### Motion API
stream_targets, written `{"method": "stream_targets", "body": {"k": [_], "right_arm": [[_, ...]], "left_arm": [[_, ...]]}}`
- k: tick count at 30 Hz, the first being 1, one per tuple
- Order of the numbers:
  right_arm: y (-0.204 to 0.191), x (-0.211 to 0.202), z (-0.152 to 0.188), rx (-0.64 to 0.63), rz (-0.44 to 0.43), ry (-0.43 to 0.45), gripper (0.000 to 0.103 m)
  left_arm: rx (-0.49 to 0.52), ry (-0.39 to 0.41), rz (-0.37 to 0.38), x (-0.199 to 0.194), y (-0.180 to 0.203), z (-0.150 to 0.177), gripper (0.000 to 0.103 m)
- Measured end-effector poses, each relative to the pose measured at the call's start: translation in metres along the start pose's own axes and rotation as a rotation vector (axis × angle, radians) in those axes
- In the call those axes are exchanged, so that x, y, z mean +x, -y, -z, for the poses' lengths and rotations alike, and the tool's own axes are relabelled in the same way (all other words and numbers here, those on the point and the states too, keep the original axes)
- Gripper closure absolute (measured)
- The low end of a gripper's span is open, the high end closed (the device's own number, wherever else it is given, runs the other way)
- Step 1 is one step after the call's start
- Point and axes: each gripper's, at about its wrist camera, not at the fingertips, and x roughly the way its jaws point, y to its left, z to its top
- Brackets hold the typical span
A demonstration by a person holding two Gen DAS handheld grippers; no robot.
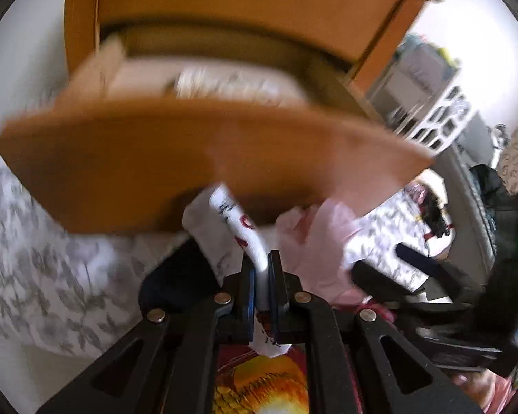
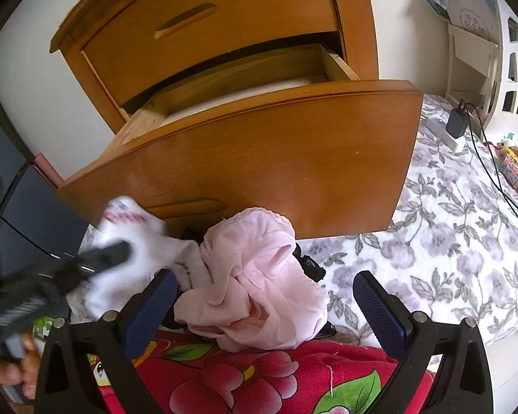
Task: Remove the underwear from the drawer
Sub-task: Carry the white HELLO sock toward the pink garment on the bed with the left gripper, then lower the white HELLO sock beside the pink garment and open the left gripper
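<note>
I see a white wall (image 2: 41, 79) behind a brown wood cabinet (image 2: 355, 10). The cabinet stands on a bed sheet (image 2: 449, 227) with gray flowers on it. Past the cabinet, at the right edge of the sheet, is a white basket (image 2: 516, 65) with holes in its side. Next to it a black plug (image 2: 456, 122) sits in a white power strip (image 2: 443, 131), and a black cord (image 2: 500, 186) runs over the sheet. A red blanket (image 2: 259, 376) with big flowers lies near me. Soft daylight fills the room.

Bright, even daylight – left view smeared by motion blur, right view sharp apart from its blurred lower-left corner; fisheye bends edges.
</note>
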Motion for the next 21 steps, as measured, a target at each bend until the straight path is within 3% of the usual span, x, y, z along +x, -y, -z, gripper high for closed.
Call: {"method": "stream_targets", "body": {"k": [4,12,20,21], "right_arm": [[0.0,0.0,0.0,-0.002,0.0,-0.001,0.0],[0.0,0.0,0.0,0.0,-0.002,-0.001,0.0],[0.0,0.001,-0.001,0.001,-0.005,-0.004,0.0],[-0.001,0.001,-0.001,0.0,-0.004,-0.004,0.0]], "left_arm": [[-0.039,-0.077,-0.023,0.021,-0.008,0.005,0.096],[-0.053,-0.086,-0.057,0.026,-0.009,0.004,0.094],[-0.083,-0.042,-0.07,0.018,-0.015,0.008,0.076],[-0.085,-0.037,-0.072,0.016,-0.016,0.009,0.07]]}}
